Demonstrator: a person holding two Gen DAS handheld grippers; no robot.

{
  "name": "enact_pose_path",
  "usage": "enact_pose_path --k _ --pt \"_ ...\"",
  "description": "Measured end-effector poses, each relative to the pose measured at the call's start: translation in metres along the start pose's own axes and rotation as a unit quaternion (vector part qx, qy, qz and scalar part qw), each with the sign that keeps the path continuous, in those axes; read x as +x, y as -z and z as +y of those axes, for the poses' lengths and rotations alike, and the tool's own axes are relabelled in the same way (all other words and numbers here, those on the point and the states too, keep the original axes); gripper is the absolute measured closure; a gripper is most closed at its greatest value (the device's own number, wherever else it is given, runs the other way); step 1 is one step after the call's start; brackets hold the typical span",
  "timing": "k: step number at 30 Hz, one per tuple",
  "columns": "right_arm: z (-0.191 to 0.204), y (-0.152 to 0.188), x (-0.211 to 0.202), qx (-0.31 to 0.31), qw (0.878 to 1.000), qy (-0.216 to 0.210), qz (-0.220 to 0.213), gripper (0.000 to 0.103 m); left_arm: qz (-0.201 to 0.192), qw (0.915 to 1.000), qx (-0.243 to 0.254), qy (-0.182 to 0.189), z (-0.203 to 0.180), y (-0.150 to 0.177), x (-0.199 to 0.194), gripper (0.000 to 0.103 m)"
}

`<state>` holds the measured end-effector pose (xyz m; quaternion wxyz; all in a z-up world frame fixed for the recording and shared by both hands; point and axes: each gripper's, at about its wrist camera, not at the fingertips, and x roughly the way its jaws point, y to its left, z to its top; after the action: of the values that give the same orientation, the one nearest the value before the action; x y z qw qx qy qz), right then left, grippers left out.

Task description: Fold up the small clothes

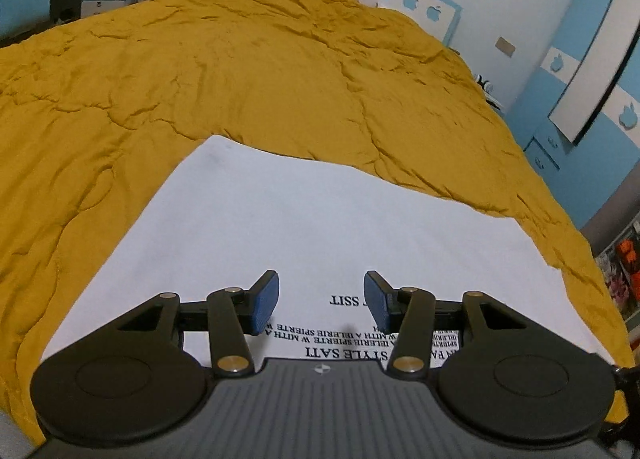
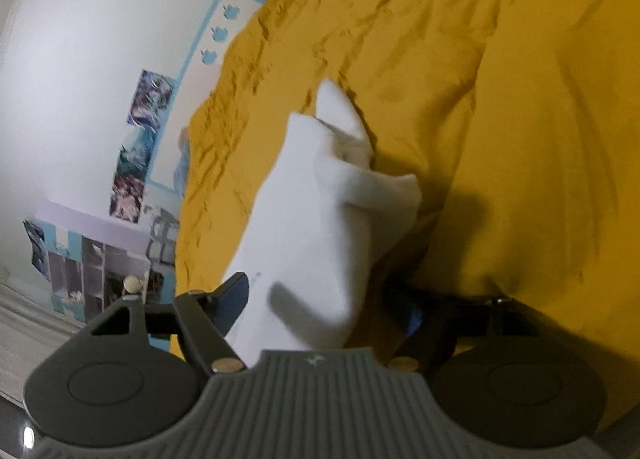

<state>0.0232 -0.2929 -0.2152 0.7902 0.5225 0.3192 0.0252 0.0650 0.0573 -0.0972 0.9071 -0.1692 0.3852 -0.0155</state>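
Observation:
A white T-shirt (image 1: 320, 219) with black printed lettering lies flat on a mustard-yellow bedspread (image 1: 240, 59). My left gripper (image 1: 320, 303) hovers just over the printed area, open, with nothing between its blue pads (image 1: 264, 303). In the right wrist view a bunched part of the white shirt (image 2: 312, 199) rises in folds off the bedspread (image 2: 520, 139) and runs down between the fingers of my right gripper (image 2: 324, 309). Its jaws stand wide, the left finger (image 2: 234, 299) beside the cloth, and a dark gap shows before the right finger (image 2: 414, 319). That view is tilted and a little blurred.
A white headboard with blue apple cut-outs (image 1: 412, 3) stands at the far end of the bed. A blue and white wardrobe (image 1: 580, 79) is on the right. Posters (image 2: 140, 139) and a shelf unit (image 2: 100, 271) line the wall beside the bed.

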Motion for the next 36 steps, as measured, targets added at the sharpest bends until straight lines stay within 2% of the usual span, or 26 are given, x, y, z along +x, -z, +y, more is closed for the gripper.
enact_pose_path --k 2,4,5,7,10,13,14,15,17,19,20,21,23,24,26,31,36 --pt "0.003 -0.002 -0.008 -0.001 1.0 -0.008 -0.016 0.044 0.005 1.0 0.008 0.001 -0.003 0.002 0.002 0.046" --pt "0.0 -0.008 -0.023 0.017 0.999 -0.012 -0.04 0.057 0.013 0.9998 0.015 0.0 -0.004 0.005 0.005 0.045" --pt "0.001 -0.009 -0.03 0.03 0.998 -0.023 -0.055 0.057 0.018 0.9997 0.015 0.0 -0.004 0.005 0.006 0.045" --pt "0.005 -0.016 -0.028 0.042 0.998 -0.018 -0.052 0.057 0.027 0.9996 0.01 0.001 -0.002 0.007 0.009 0.045" --pt "0.007 -0.019 -0.004 0.045 0.997 0.055 -0.005 0.058 0.038 0.9993 0.006 -0.001 -0.001 0.008 0.012 0.045" --pt "0.002 -0.011 0.004 0.063 0.996 0.066 0.003 0.059 0.033 0.9994 0.012 -0.002 0.001 0.01 0.007 0.045" --pt "0.002 -0.01 0.005 0.066 0.996 0.067 0.0 0.056 0.031 0.9994 0.015 -0.003 0.002 0.01 0.007 0.044" --pt "0.004 -0.013 0.008 0.075 0.995 0.061 -0.004 0.052 0.031 0.9993 0.017 -0.005 0.003 0.011 0.008 0.044" --pt "-0.004 -0.014 0.012 0.112 0.993 0.016 -0.02 0.048 0.036 0.9991 0.017 -0.015 0.004 0.011 0.012 0.044" --pt "-0.006 -0.019 0.019 0.13 0.991 -0.001 -0.034 0.056 0.043 0.9989 0.008 -0.015 0.007 0.012 0.013 0.044" --pt "-0.003 -0.019 0.019 0.118 0.992 0.004 -0.037 0.061 0.041 0.9991 0.007 -0.011 0.007 0.012 0.01 0.044" --pt "0.003 -0.019 0.019 0.094 0.995 0.016 -0.037 0.071 0.038 0.9992 0.01 -0.011 0.007 0.011 0.008 0.044" --pt "0.017 -0.017 0.018 0.031 0.998 0.044 -0.045 0.086 0.031 0.9991 0.019 -0.02 0.007 0.011 0.006 0.044" --pt "0.02 -0.016 0.017 0.022 0.997 0.045 -0.05 0.089 0.028 0.999 0.022 -0.026 0.006 0.011 0.005 0.044" --pt "0.023 -0.016 0.014 0.018 0.997 0.035 -0.061 0.091 0.028 0.999 0.024 -0.024 0.007 0.011 0.003 0.044" --pt "0.049 -0.014 0.008 -0.038 0.996 0.046 -0.072 0.091 0.024 0.9988 0.036 -0.022 0.009 0.013 0.002 0.044" --pt "0.101 -0.012 0.007 -0.121 0.987 0.058 -0.086 0.091 0.029 0.9988 0.034 -0.017 0.012 0.018 0.001 0.044"
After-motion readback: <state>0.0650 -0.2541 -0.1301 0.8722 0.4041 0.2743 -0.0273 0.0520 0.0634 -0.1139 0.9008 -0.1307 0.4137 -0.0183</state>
